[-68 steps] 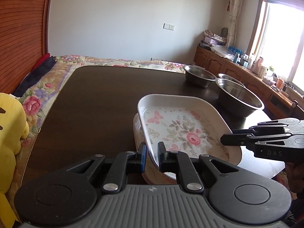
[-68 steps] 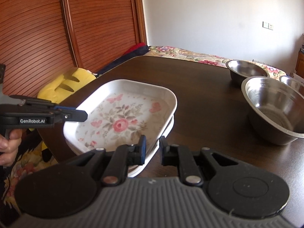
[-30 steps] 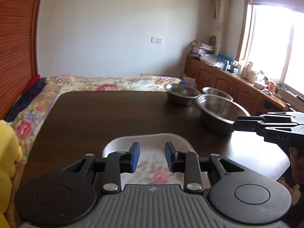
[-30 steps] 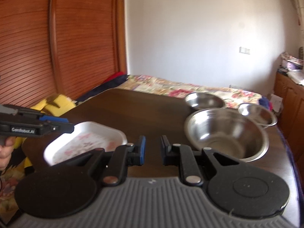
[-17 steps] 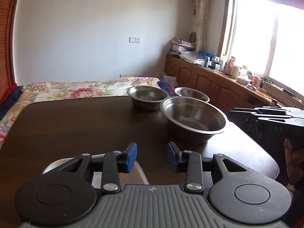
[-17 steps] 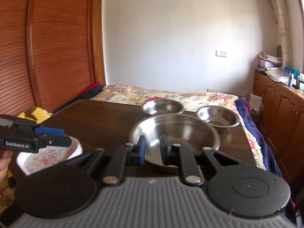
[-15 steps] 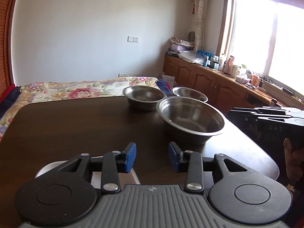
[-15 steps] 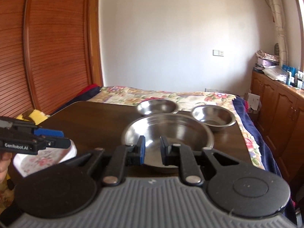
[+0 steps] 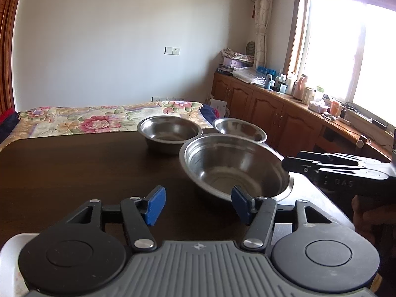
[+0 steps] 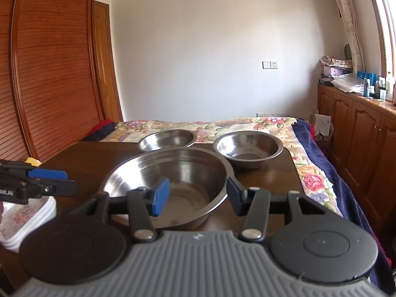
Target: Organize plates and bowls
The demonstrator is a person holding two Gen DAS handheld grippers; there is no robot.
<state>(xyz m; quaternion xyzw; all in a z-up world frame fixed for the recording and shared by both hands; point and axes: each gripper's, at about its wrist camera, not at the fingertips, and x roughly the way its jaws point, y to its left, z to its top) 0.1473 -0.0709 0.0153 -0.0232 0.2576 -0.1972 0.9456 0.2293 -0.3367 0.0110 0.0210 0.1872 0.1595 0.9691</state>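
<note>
A large steel bowl (image 9: 235, 165) (image 10: 173, 173) stands on the dark table (image 9: 74, 168), near its right edge. Behind it are two smaller steel bowls, one at the left (image 9: 169, 132) (image 10: 167, 138) and one at the right (image 9: 238, 128) (image 10: 247, 146). My left gripper (image 9: 198, 204) is open and empty, just short of the large bowl's near-left rim. My right gripper (image 10: 197, 195) is also open and empty, with the large bowl's near rim showing between its fingers. A stack of white floral plates (image 10: 22, 220) (image 9: 10, 259) lies at the table's near-left corner.
A bed with a floral cover (image 10: 210, 125) lies beyond the table's far edge. Wooden cabinets (image 9: 272, 113) with bottles on top run along the right wall under a window. A slatted wooden wardrobe (image 10: 49, 74) stands at the left. A hand (image 9: 371, 215) holds the right gripper.
Both views have swung from the floral plates to the steel bowls and come closer to the large one. Both grippers have opened wider in the last half second.
</note>
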